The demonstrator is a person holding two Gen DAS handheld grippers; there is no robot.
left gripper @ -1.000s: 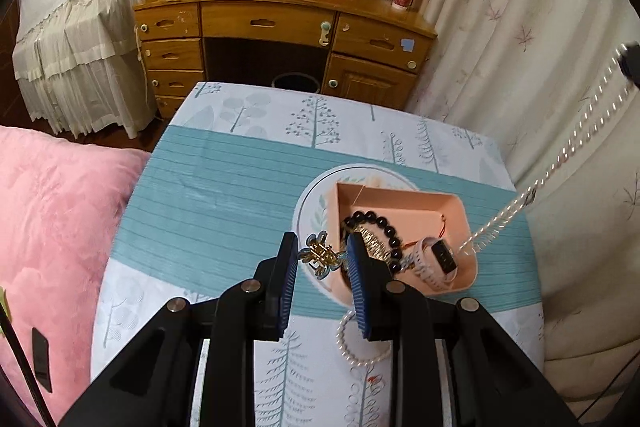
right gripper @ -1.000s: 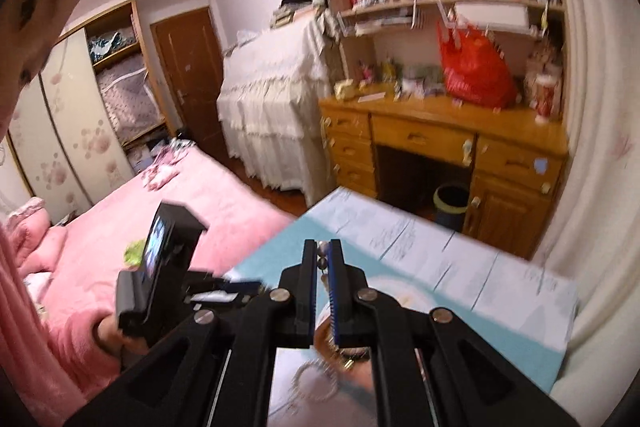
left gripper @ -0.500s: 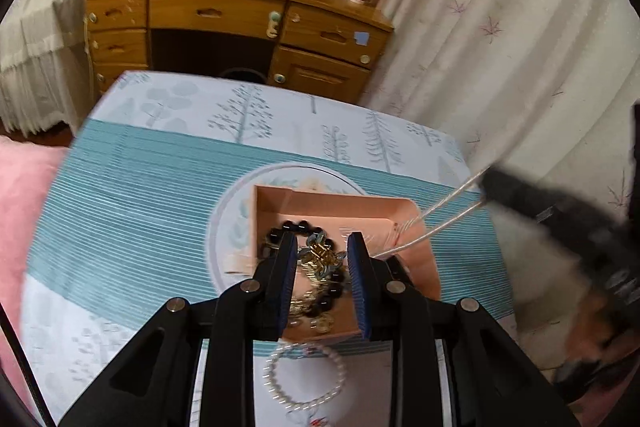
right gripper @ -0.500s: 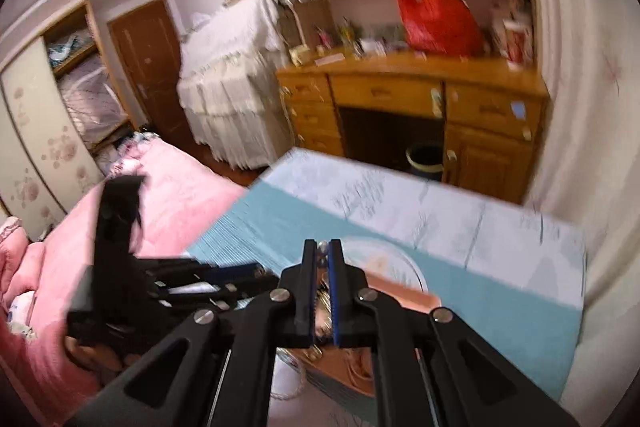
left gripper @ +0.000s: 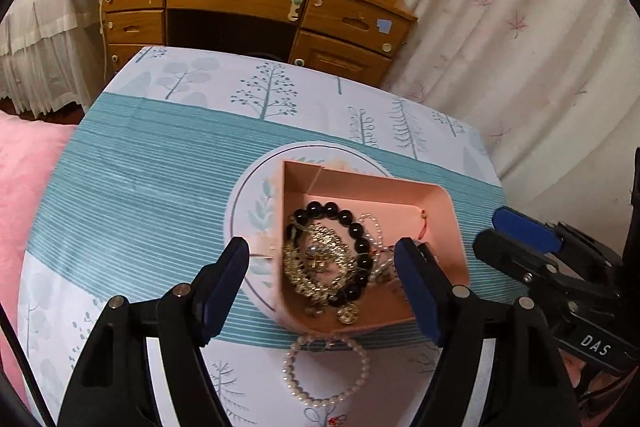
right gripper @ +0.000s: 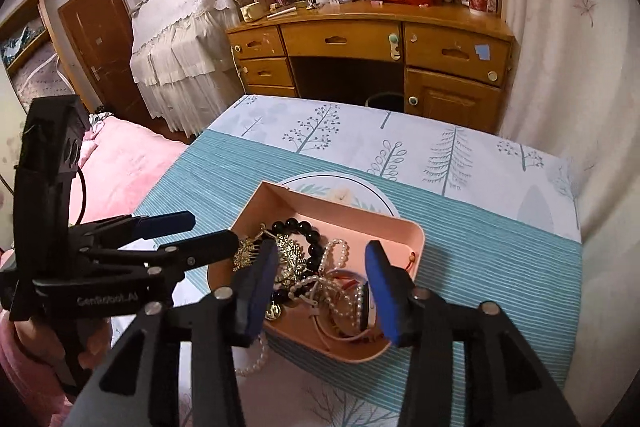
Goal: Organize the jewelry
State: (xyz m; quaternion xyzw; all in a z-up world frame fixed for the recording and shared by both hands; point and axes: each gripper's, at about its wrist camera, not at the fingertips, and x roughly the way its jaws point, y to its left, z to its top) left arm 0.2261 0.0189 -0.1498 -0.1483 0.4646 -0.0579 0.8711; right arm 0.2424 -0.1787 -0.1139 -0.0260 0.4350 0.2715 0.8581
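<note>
A: How did the hand-held grippers stand?
B: The left hand-held gripper (left gripper: 322,277) and the right hand-held gripper (right gripper: 322,285) both gaped wide, holding nothing.
A: And the jewelry?
B: Heaped in the pink tray (left gripper: 452,223) on the tabletop (left gripper: 160,171); a pearl bracelet (left gripper: 326,371) lay outside at its six o'clock.

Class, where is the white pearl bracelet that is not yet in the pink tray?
In the left wrist view, the pearl bracelet lies on the tablecloth just outside the pink tray's near edge, below the open left gripper.
</note>
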